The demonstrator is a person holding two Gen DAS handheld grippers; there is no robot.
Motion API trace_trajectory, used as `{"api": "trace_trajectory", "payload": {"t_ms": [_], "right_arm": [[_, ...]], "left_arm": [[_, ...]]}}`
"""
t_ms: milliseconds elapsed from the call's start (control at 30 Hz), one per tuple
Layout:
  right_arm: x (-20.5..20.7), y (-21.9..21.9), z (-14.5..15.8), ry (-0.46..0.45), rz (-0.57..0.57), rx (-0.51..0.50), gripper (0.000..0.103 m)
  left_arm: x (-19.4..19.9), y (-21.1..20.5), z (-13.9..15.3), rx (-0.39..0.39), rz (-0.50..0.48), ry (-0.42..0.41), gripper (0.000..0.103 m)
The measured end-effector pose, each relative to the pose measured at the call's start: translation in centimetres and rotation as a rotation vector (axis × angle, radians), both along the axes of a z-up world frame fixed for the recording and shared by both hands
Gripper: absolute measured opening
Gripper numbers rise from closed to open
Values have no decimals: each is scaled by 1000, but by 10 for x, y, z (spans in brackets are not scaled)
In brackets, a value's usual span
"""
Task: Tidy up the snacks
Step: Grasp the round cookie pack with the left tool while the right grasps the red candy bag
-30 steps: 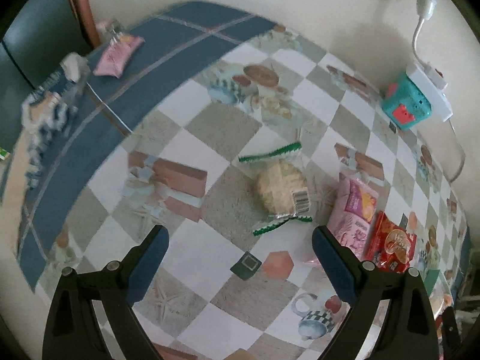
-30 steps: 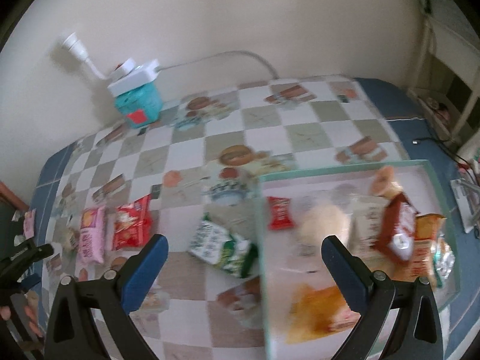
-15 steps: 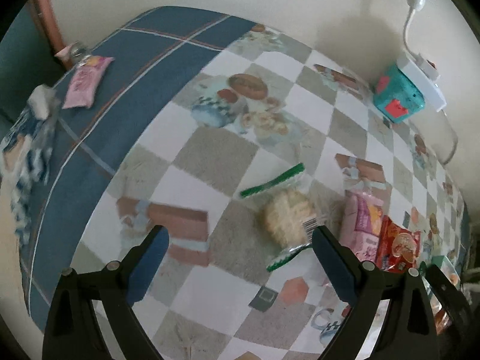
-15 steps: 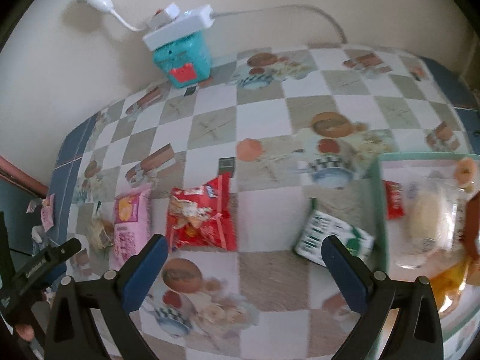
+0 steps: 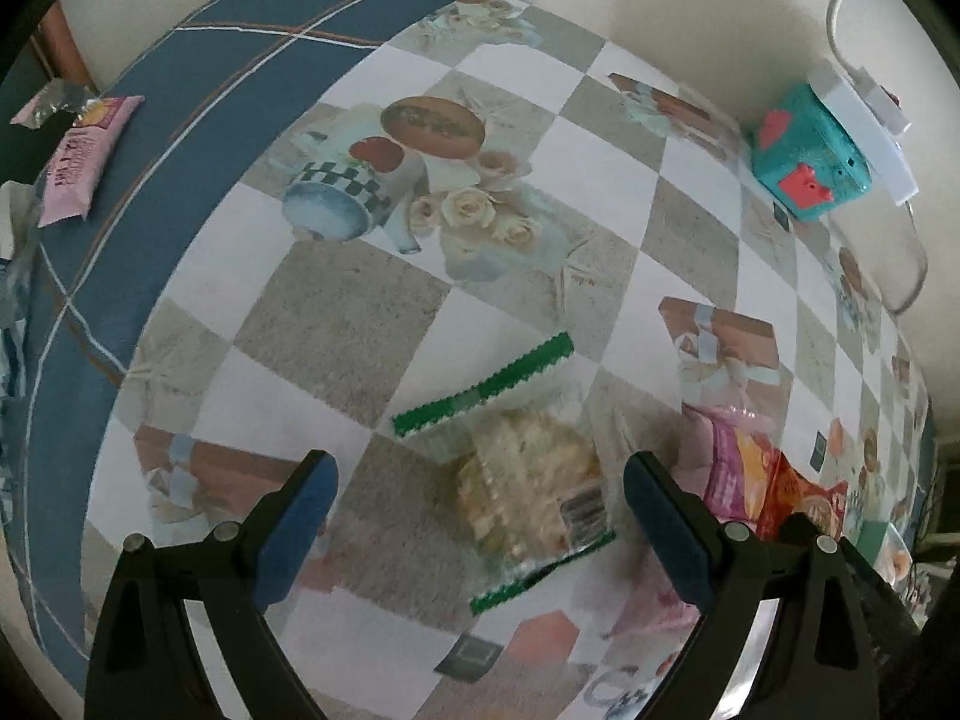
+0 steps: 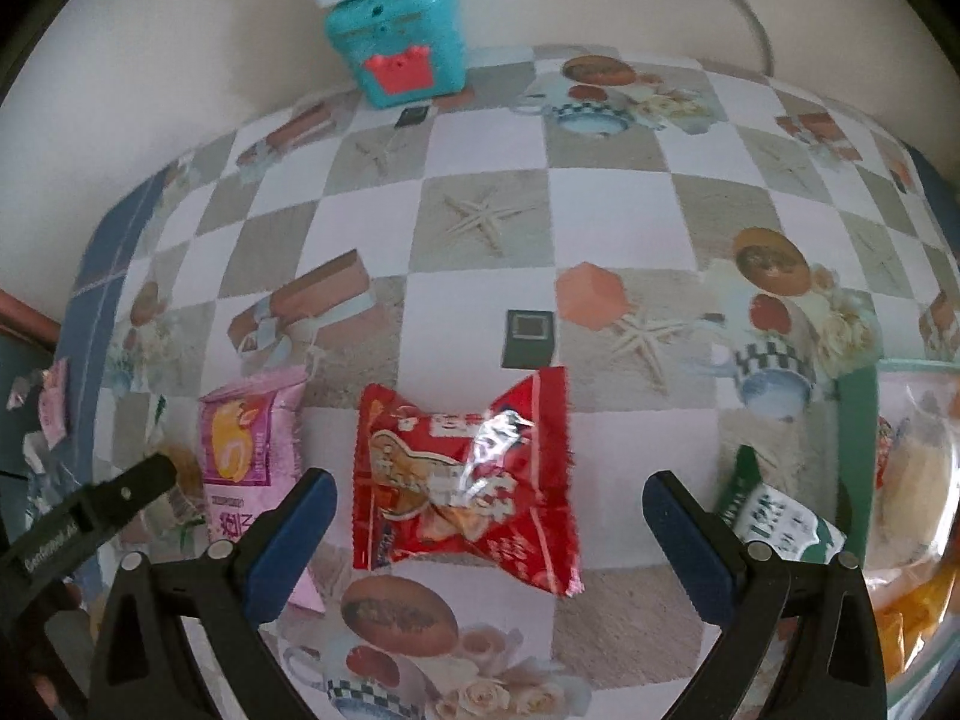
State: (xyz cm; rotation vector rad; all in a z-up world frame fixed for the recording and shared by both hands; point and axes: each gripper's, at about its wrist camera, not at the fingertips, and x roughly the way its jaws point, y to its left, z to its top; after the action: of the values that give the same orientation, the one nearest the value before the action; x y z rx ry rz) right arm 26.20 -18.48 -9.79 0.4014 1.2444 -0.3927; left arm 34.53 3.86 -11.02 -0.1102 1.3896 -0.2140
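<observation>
Glossy red foil wrapper [image 6: 465,480], crinkled, with a bright glare patch. Clear plastic film around pale crackers [image 5: 528,489], green serrated seals at both ends. Shiny pink packet [image 6: 252,450], smooth. Smooth printed tablecloth [image 5: 360,324], faint sheen, likely vinyl. Matt black plastic fingers [image 6: 282,540] with 2 blue, soft-looking matt pads each. Hard teal plastic box [image 6: 399,42], smooth.
</observation>
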Motion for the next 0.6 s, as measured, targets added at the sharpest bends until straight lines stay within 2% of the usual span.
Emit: {"api": "trace_trajectory", "payload": {"t_ms": [200,267,300,333,400,500,600], "right_arm": [[12,11,-10,41,38,-75,103],[13,11,-11,45,37,-86,102],[13,10,-11,44,32,-88,100],[14,9,-11,43,28,-89,97],[13,6,-12,39,20,-84,81],[9,2,-9,14,12,-61,66],[-2,-8,-6,8,2,-53,64]], "left_arm": [[1,-3,-4,35,-8,-13,96],[0,-3,-3,43,-13,-22,92],[-1,-4,-3,55,-16,-29,86],[0,-7,-2,68,-17,-36,78],[-2,-7,0,83,-8,-48,69],[-2,-7,3,63,17,-45,64],[-9,-4,3,57,28,-47,54]]}}
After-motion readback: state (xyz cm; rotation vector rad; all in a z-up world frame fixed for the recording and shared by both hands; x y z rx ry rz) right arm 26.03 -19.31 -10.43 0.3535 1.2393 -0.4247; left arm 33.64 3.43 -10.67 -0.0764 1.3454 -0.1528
